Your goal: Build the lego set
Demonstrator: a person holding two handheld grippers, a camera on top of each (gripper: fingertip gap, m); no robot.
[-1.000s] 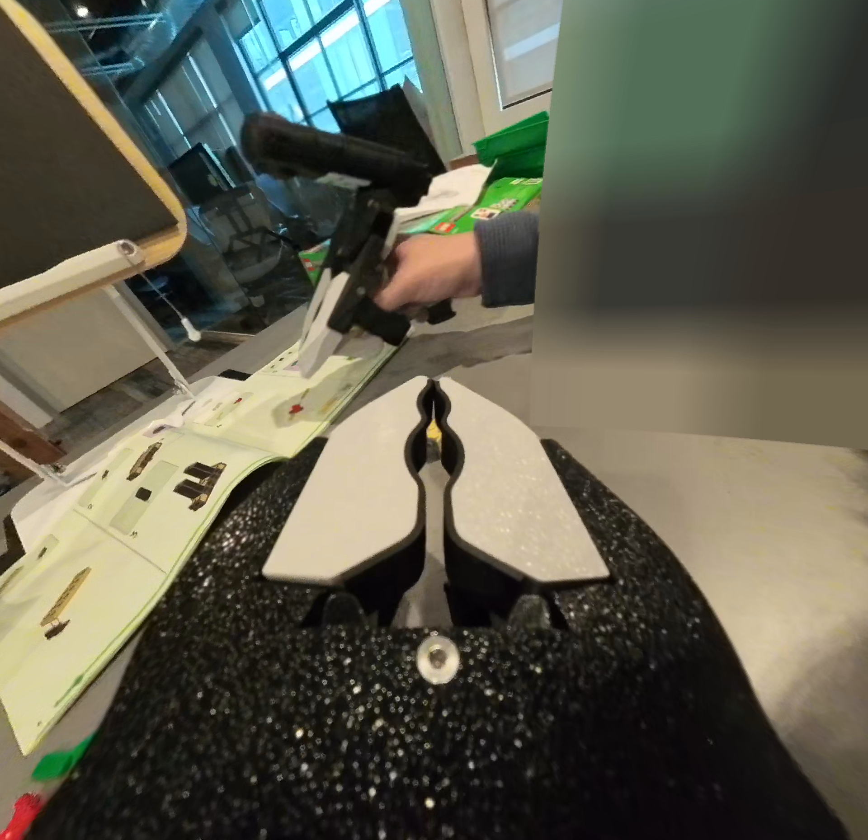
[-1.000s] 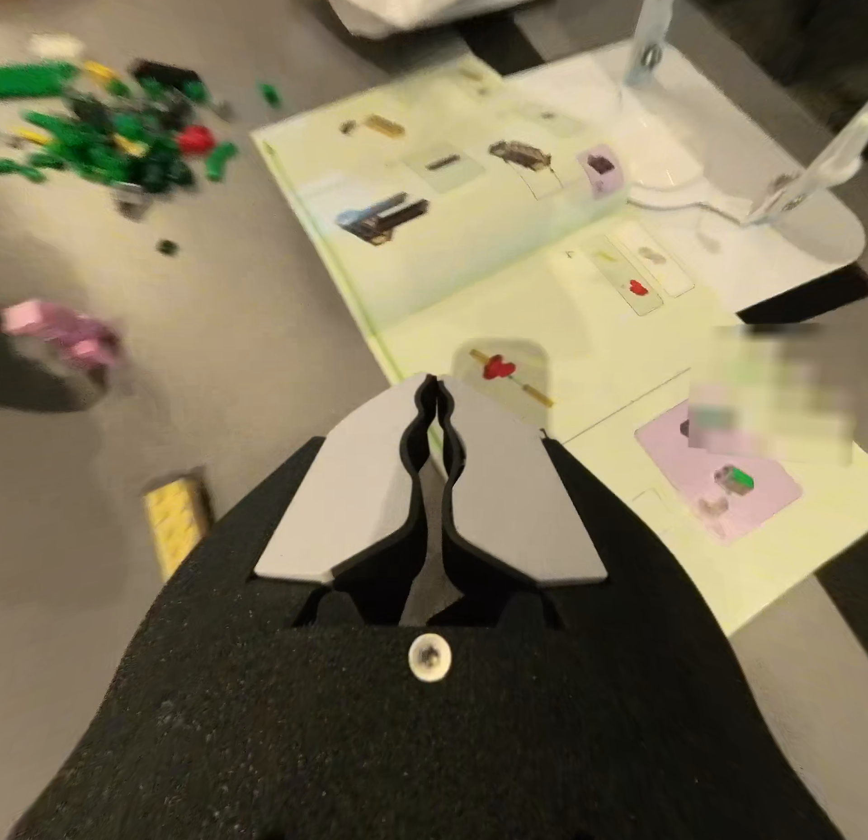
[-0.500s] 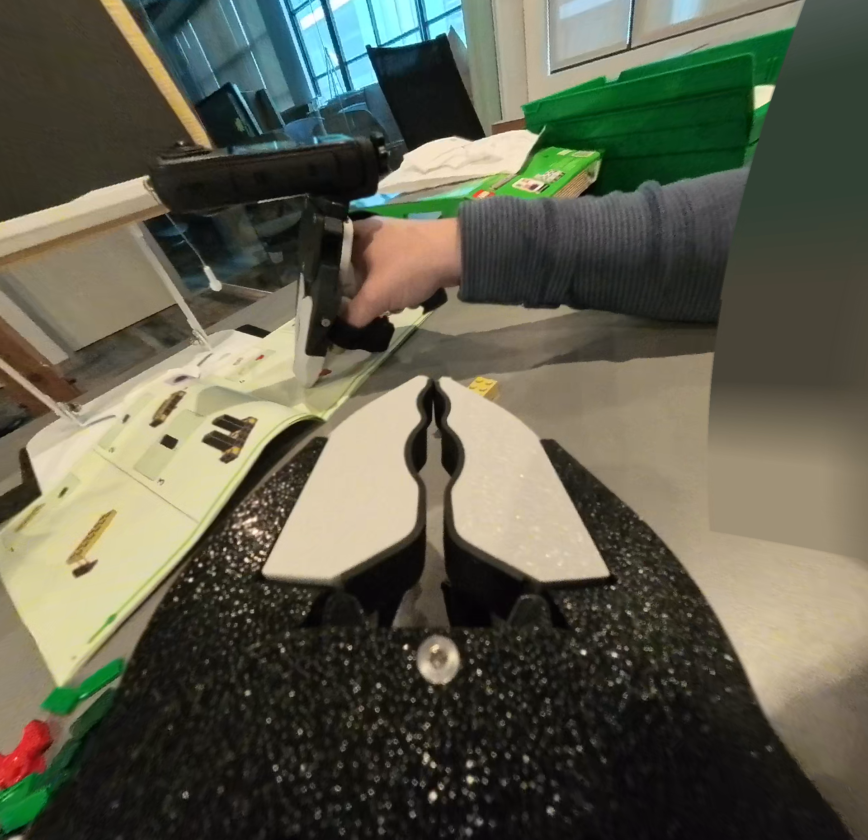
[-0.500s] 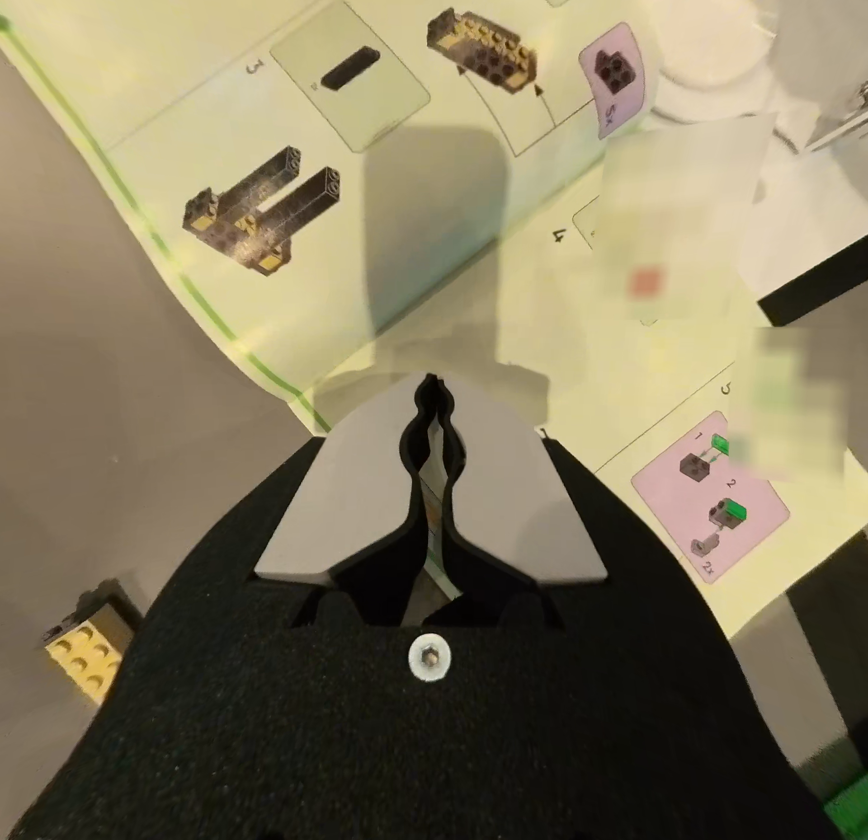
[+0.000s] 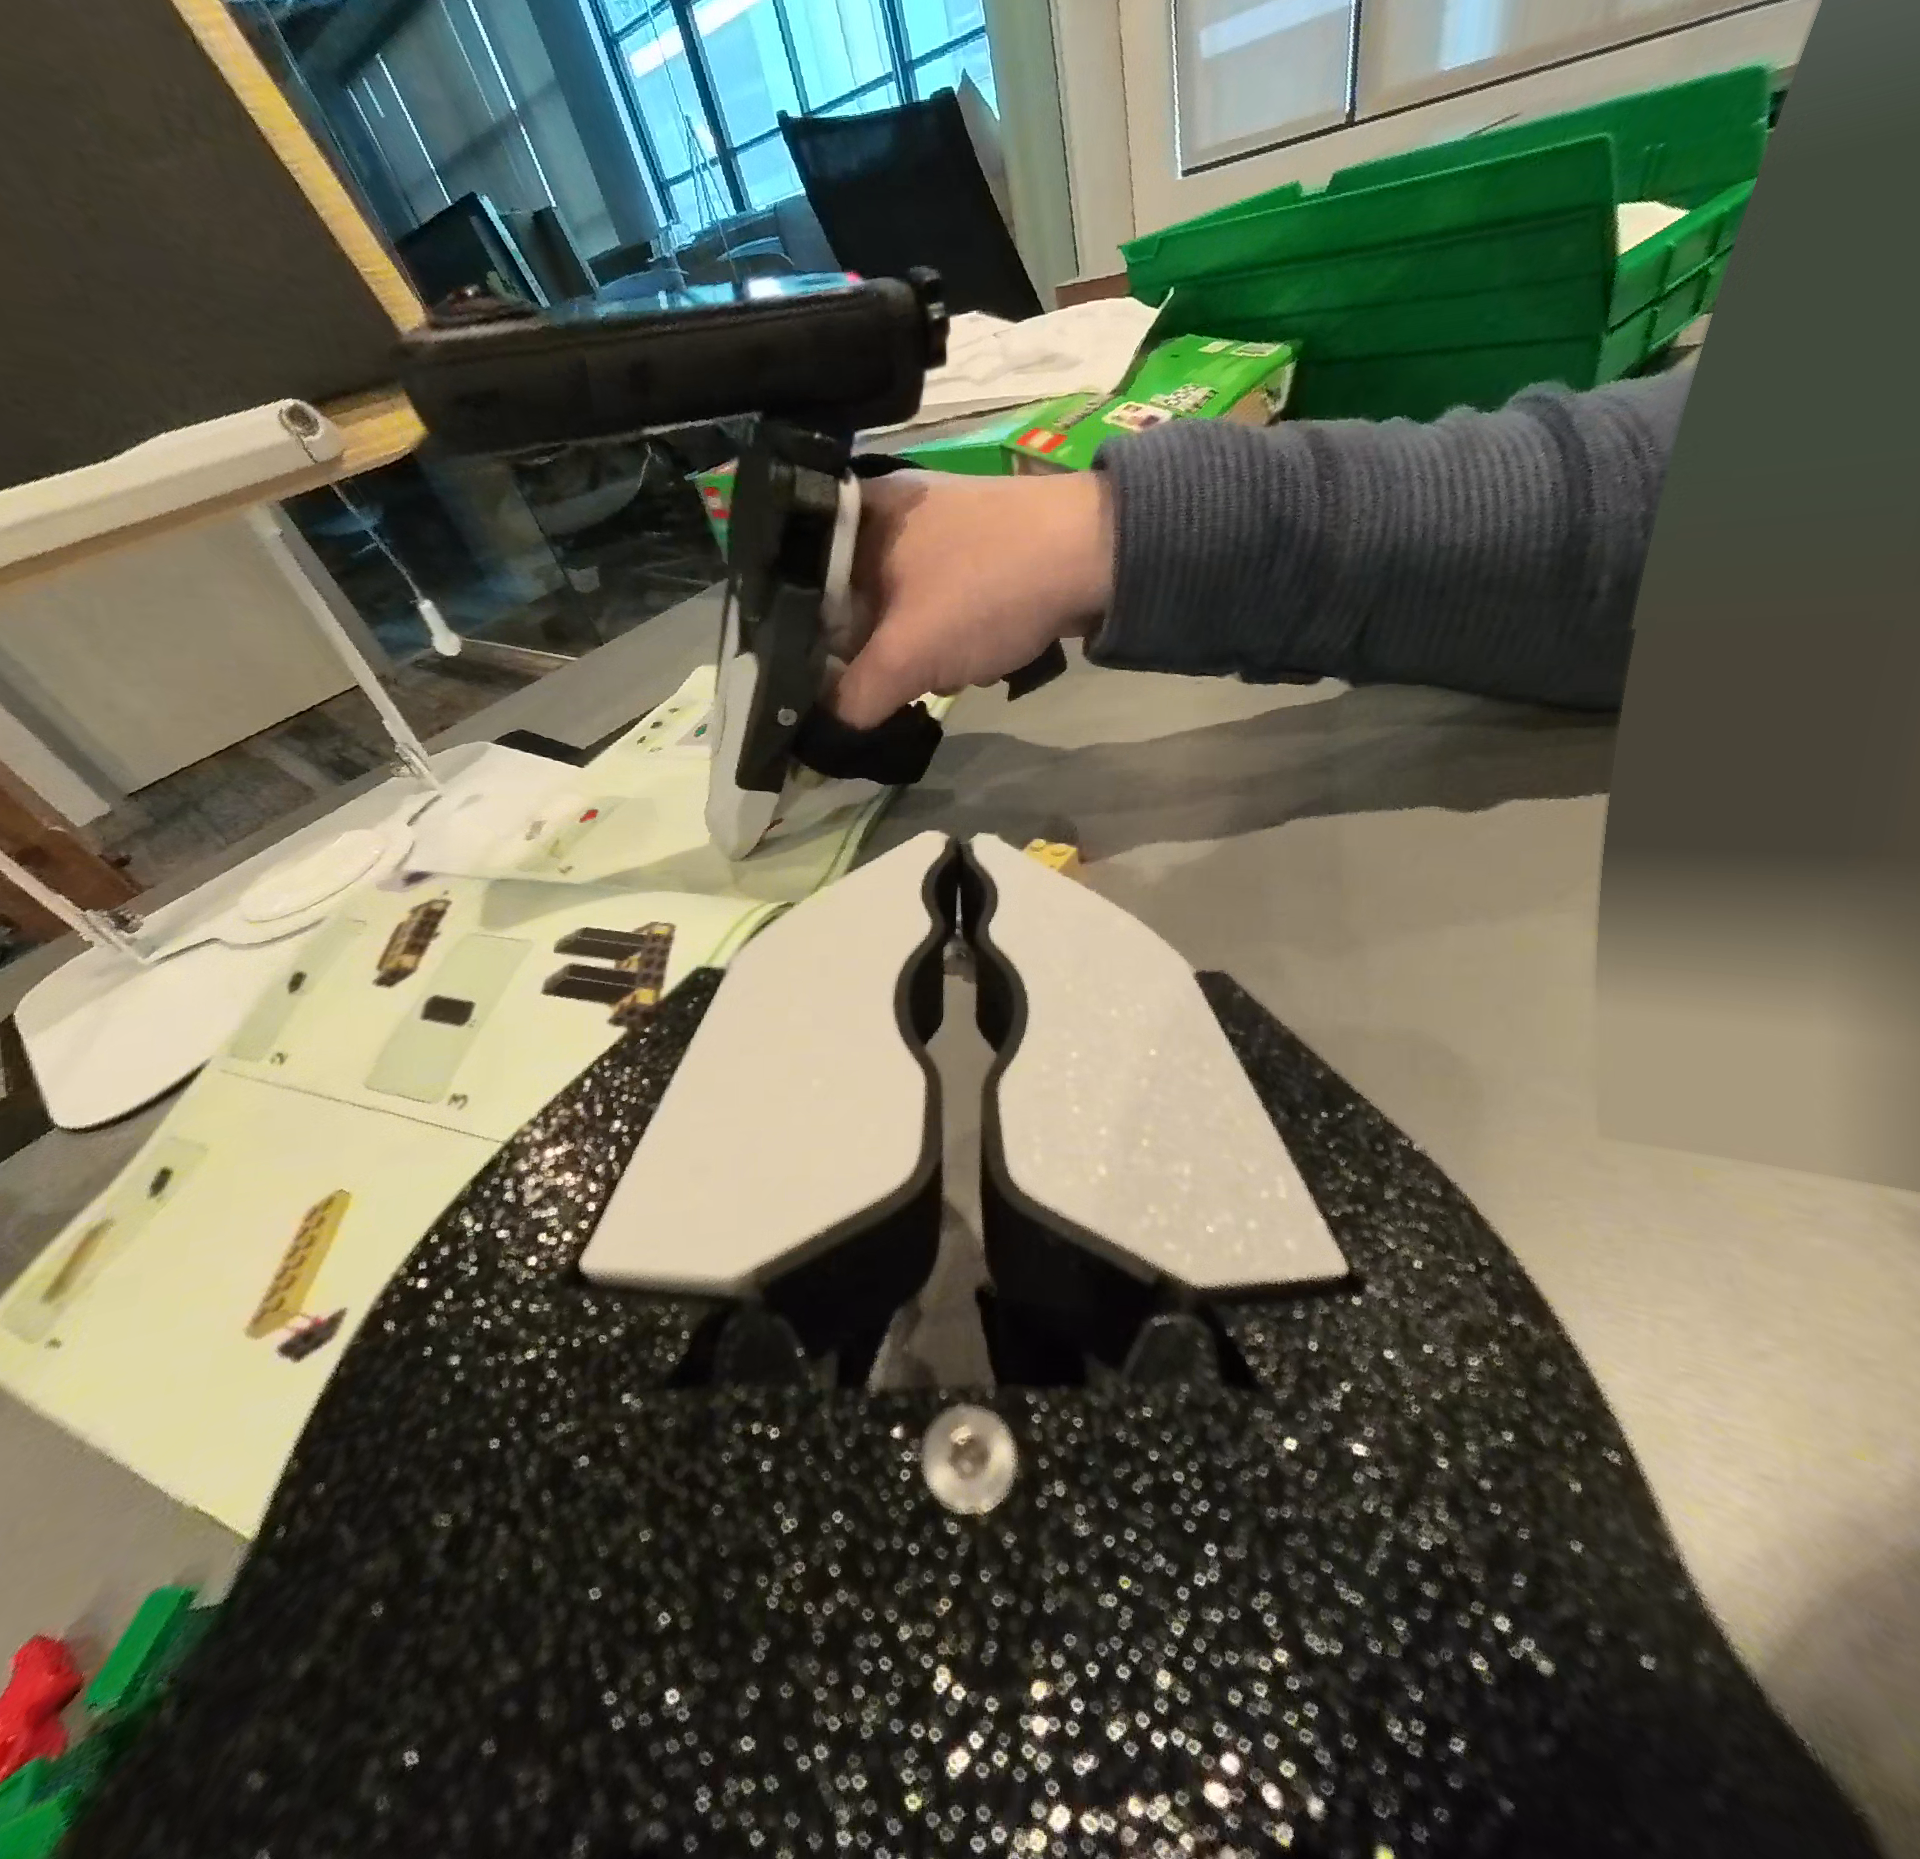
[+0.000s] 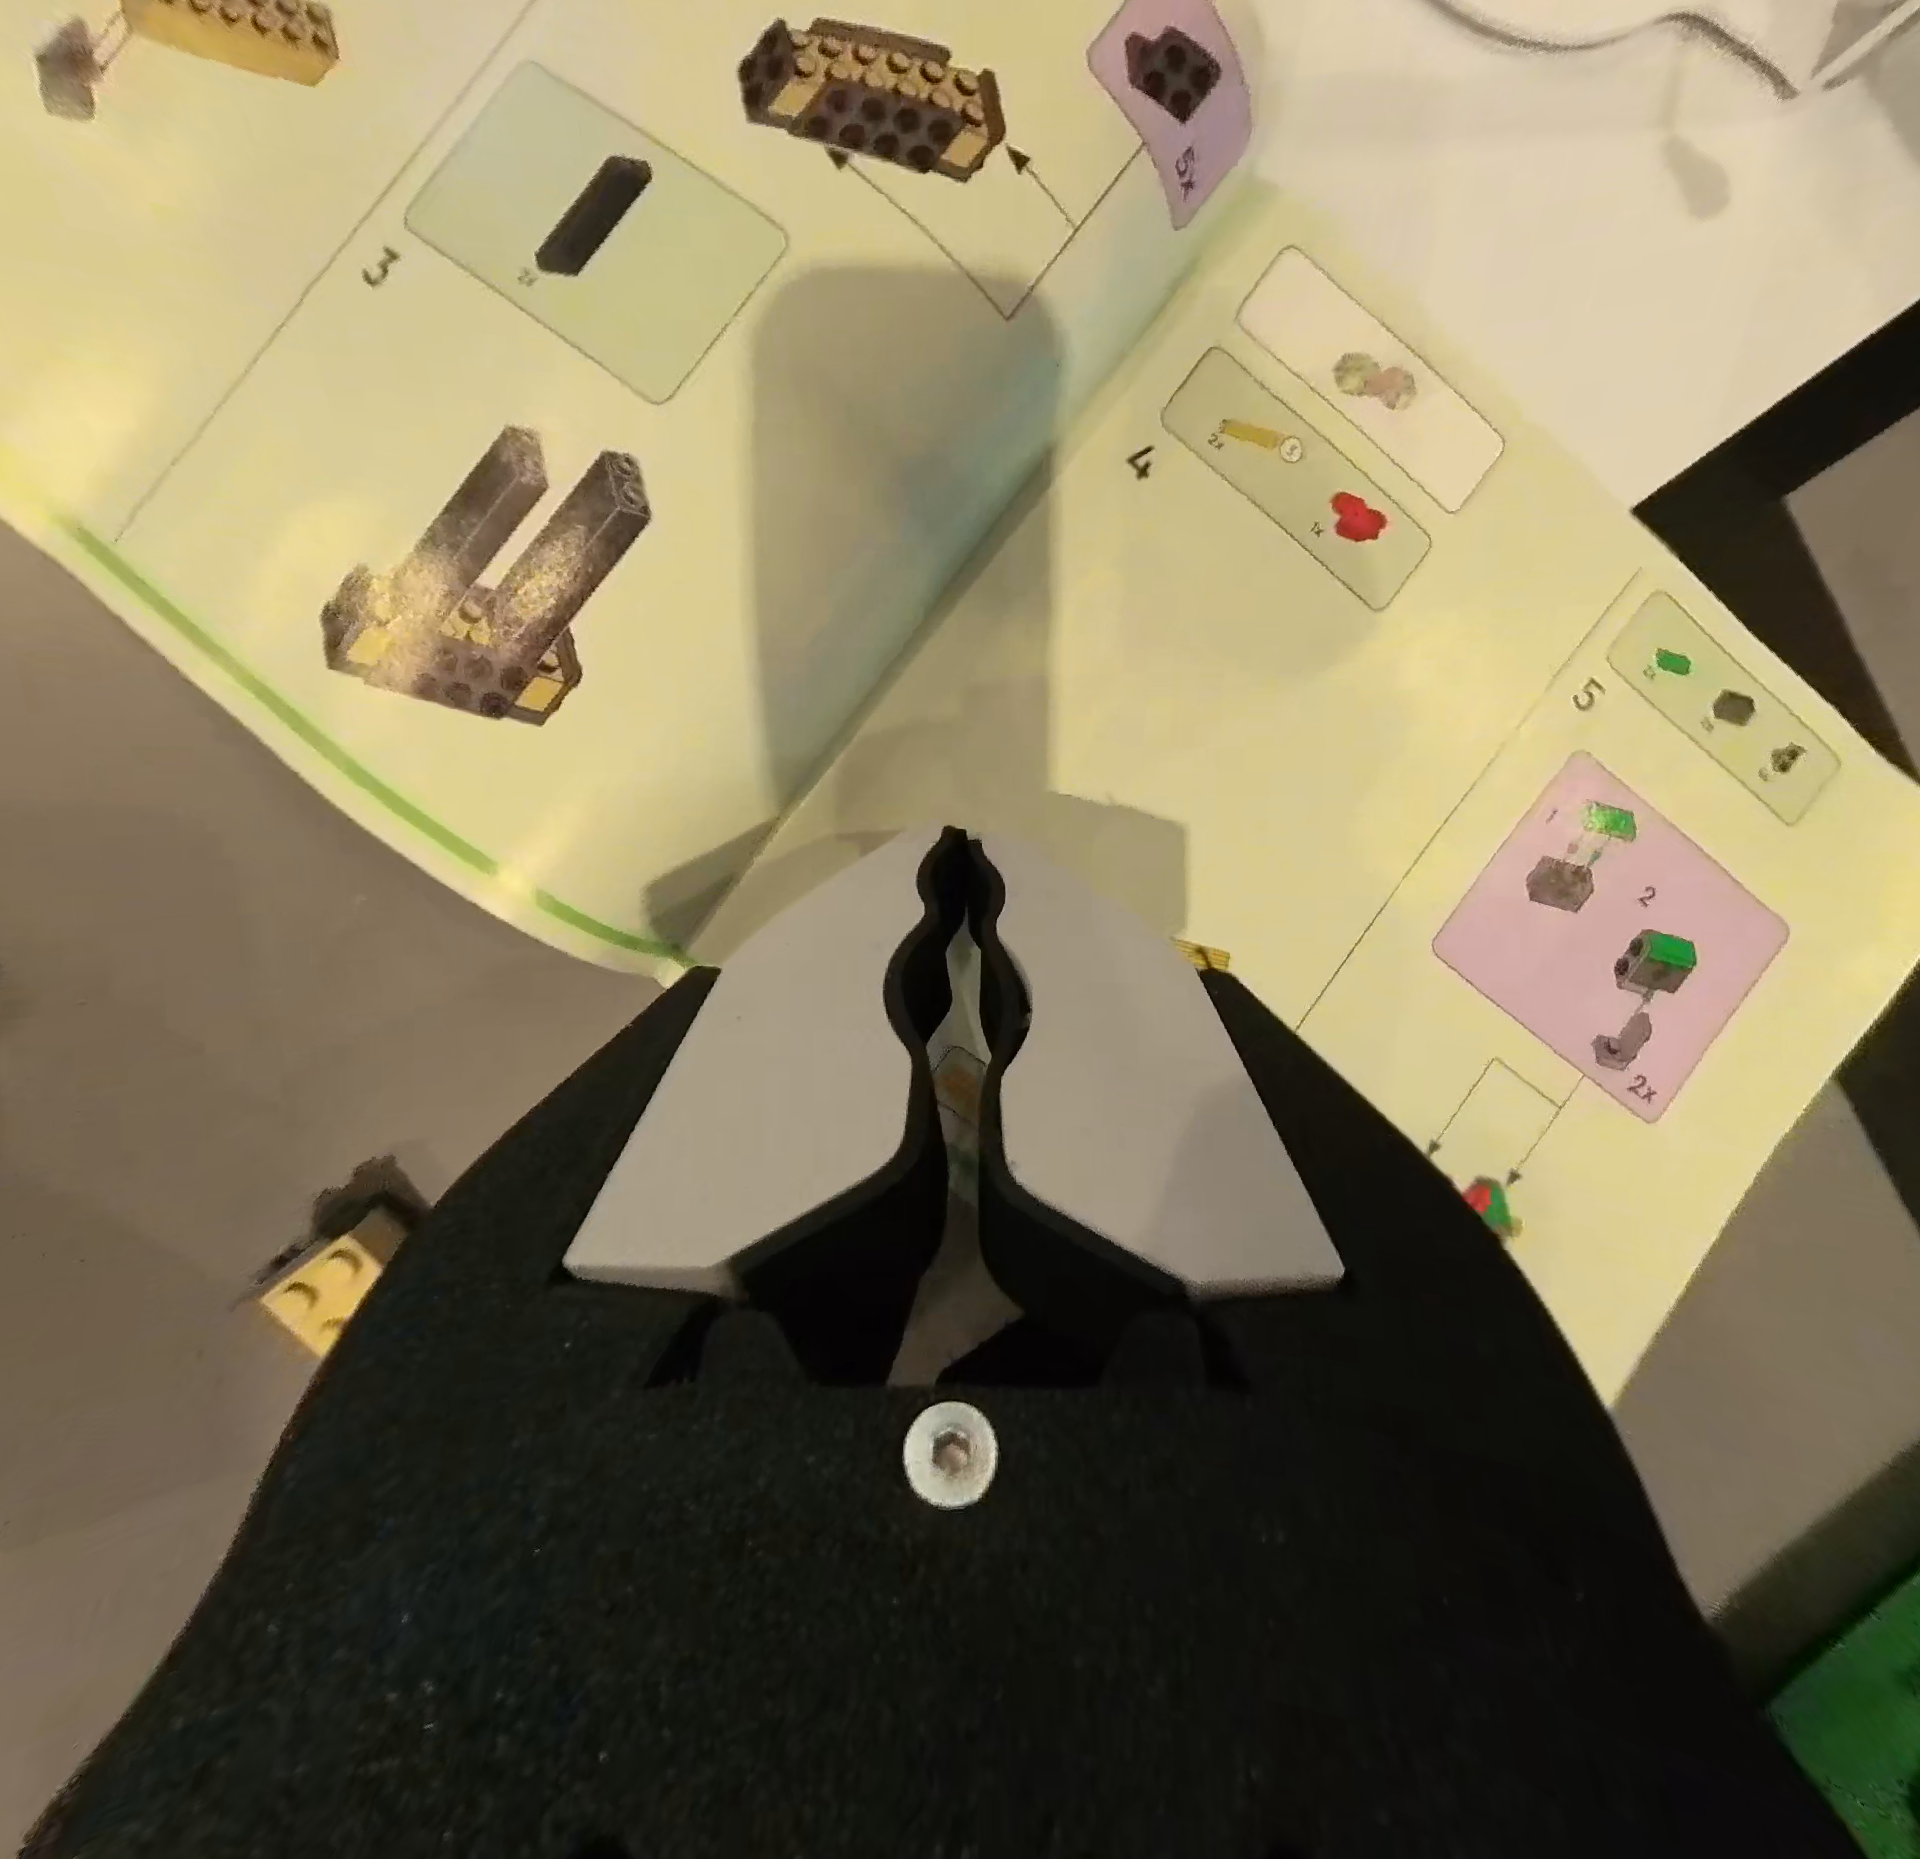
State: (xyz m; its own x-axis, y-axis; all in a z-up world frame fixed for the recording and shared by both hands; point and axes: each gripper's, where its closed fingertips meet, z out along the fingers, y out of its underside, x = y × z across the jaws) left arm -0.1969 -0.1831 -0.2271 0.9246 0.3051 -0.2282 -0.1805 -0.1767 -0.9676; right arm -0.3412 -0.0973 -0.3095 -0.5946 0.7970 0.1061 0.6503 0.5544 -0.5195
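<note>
Both claws are pinched closed and carry nothing. The right claw (image 6: 961, 848) presses its tip on the open instruction booklet (image 6: 727, 459) at frame centre; the left claw (image 5: 961, 853) hovers over the worktop (image 5: 1455, 874). A yellow brick (image 6: 322, 1284) lies lower left. They seem to be checking steps; next comes fetching a piece.

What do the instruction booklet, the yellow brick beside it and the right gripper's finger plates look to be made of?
Instruction booklet: thin printed paper, slightly glossy; its open pages curve and catch soft light. Yellow brick: moulded plastic with round studs, though blurred. Right gripper finger plates: flat, matte grey, probably plastic over black rubbery-looking pads; exact material unclear.
</note>
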